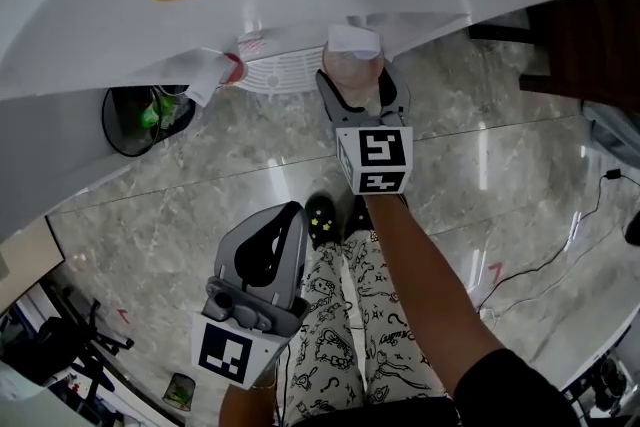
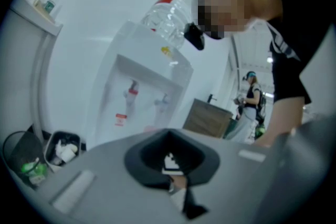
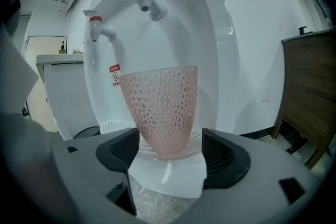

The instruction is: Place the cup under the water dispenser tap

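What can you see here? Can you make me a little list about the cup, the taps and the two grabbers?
cup: pink dimpled see-through plastic cup, upright, in front of the white water dispenser
right gripper: shut on the cup
left gripper: shut, empty, held low
taps: red-capped tap left, white tap right, both higher than the cup
tray: white slotted drip tray behind the cup's base; touching or not, can't tell

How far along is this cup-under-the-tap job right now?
Done: the pink dimpled plastic cup is up inside the white dispenser's alcove, over the ribbed drip tray. In hand: the right gripper clamps the cup's base, roughly below the plain white tap. Left to do: set it down there and let go. The left gripper is shut, empty and held back.
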### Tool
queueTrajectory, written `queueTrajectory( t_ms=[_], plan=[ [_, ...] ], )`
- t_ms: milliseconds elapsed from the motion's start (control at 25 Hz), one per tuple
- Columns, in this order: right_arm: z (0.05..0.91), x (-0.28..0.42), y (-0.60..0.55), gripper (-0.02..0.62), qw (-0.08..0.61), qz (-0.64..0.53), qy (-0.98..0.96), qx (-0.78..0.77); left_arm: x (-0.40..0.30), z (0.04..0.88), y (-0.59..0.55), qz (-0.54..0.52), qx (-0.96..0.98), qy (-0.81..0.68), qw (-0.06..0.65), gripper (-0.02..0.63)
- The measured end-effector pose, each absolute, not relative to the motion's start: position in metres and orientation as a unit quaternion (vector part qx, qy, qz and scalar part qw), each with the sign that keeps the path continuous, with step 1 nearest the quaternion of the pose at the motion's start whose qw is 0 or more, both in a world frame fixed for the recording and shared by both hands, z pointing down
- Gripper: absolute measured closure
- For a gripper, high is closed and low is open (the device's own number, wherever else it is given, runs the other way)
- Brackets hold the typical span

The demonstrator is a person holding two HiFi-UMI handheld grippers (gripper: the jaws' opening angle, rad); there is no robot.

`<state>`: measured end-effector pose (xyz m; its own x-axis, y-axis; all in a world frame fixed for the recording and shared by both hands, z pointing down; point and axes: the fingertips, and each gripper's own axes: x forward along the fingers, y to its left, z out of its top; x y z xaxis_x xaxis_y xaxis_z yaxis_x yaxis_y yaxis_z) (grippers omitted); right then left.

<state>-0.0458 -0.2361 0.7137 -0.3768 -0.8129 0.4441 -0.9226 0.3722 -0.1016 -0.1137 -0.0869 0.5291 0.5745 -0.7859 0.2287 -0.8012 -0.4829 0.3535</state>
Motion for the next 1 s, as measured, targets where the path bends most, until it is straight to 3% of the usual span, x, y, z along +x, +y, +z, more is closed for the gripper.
queueTrajectory(
  t_ms=[400,440,520,560,760,1000],
  plan=[
    [0.671,-0.021,-0.168,0.257,0.142,0.201,-0.802,0.544,-0.114,0.522,-0.082,0.027,0.860,-0.468,0.203,0.608],
    [0.658,-0.023,-0.159,0.315,0.136,0.202,-0.809,0.536,-0.115,0.518,-0.082,0.031,0.857,-0.474,0.198,0.608],
    [0.628,-0.021,-0.144,0.518,0.137,0.188,-0.819,0.524,-0.121,0.501,-0.086,0.029,0.849,-0.496,0.182,0.609],
    [0.611,-0.017,-0.139,0.546,0.137,0.182,-0.823,0.521,-0.124,0.488,-0.090,0.023,0.844,-0.508,0.168,0.608],
    [0.503,-0.002,-0.113,0.565,0.084,0.210,-0.837,0.498,-0.121,0.403,-0.100,0.007,0.856,-0.503,0.118,0.609],
    [0.352,0.004,-0.110,0.574,0.012,0.157,-0.871,0.466,-0.117,0.309,-0.105,-0.026,0.862,-0.494,0.109,0.609]
  ],
)
